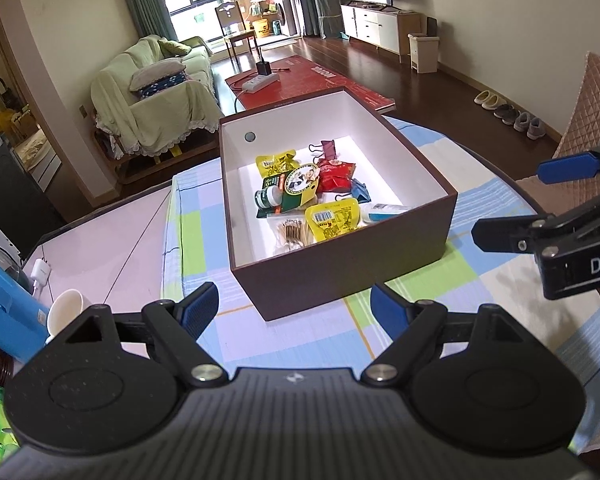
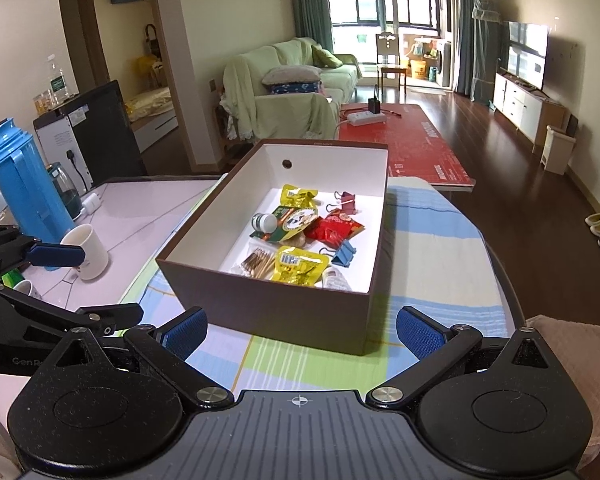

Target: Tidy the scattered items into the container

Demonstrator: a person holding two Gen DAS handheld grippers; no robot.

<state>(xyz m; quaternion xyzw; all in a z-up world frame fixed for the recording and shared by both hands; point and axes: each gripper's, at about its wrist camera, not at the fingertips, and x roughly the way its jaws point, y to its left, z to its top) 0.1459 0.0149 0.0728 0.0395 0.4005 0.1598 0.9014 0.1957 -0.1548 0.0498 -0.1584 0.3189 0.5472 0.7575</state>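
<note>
The box (image 1: 340, 268) hides part of what it holds: its near wall cuts off the white tube (image 1: 382, 212) and the bag of sticks (image 2: 256, 265). A green packet (image 1: 296, 190) covers most of the small jar (image 1: 269, 197). The blue flask (image 1: 4, 304) runs off the left edge. Print on the packets is too small to read.

Worktop (image 2: 148, 204) pale, half under checked cloth (image 2: 432, 248). Box (image 2: 300, 312) sits on cloth. Mug (image 2: 86, 250), blue flask (image 2: 24, 184) on bare part.
</note>
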